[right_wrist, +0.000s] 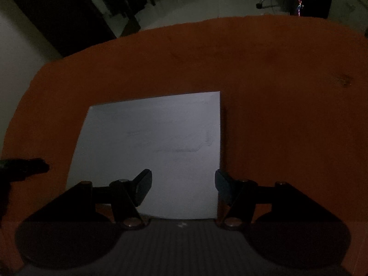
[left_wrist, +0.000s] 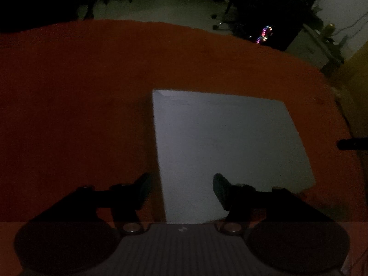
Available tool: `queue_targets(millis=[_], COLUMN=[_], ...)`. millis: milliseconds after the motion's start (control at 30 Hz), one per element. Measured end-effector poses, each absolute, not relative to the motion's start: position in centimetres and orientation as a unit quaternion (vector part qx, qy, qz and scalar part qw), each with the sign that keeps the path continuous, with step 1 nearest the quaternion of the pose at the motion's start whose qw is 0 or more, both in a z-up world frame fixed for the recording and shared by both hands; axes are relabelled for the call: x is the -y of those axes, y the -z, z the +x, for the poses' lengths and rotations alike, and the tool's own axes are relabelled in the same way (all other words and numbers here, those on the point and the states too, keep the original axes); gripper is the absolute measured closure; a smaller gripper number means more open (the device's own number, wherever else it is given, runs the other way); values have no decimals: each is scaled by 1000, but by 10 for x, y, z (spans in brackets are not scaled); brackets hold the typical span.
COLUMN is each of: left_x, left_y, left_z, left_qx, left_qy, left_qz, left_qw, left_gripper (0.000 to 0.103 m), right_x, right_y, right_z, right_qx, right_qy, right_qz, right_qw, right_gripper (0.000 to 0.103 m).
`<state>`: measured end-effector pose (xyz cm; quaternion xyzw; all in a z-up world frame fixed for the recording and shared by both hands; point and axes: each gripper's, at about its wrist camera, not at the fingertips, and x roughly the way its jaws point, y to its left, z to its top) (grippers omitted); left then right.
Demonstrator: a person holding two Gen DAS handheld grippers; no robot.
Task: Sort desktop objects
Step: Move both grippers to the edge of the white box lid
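The room is lying in dim light, and both wrist views are looking steeply down on a counter covered with an orange-red cloth (left_wrist: 80, 115) (right_wrist: 287, 115). A flat, pale grey-white rectangular sheet (left_wrist: 225, 151) (right_wrist: 158, 147), which could be paper or thin board, is lying flat on that cloth near the front edge of the counter. Faint pencil-like marks are showing on its surface in the right wrist view.

The left tool (left_wrist: 181, 192) is hanging over the sheet's left edge: its left finger is standing over the cloth just beside the sheet, its right finger over the sheet itself. The jaws are standing apart with nothing clamped between them. Whether the fingertips are touching the surface cannot be told from this angle.

The right tool (right_wrist: 182, 187) is hanging over the sheet's right edge, its left finger over the sheet and its right finger at the very border where sheet meets cloth. Its jaws are likewise standing apart, gripping nothing.

Each view is catching a dark finger of the other tool at its side edge, so the two tools are facing the sheet from opposite sides.

Beyond the counter, a pale floor (left_wrist: 179, 9) is showing, with dark furniture and a small cluster of coloured lights (left_wrist: 264, 33).
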<state>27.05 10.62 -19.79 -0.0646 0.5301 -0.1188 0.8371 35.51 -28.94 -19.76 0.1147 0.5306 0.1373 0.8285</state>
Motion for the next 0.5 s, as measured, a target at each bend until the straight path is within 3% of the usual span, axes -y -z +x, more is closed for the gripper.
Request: queue_targets(millis=[167, 500], left_x=[-116, -119], left_y=[224, 263], left_z=[290, 319], left_qx=[-535, -551], left_qy=[122, 124], left_qz=[-68, -107], left_qw=[833, 818], left_gripper=[46, 46], right_x=[292, 304], right_y=[218, 258], right_z=[376, 407], right_qx=[-540, -558], right_qy=[-130, -114], right_qz=[117, 125], right_qw=[823, 812], right_gripper=[29, 29])
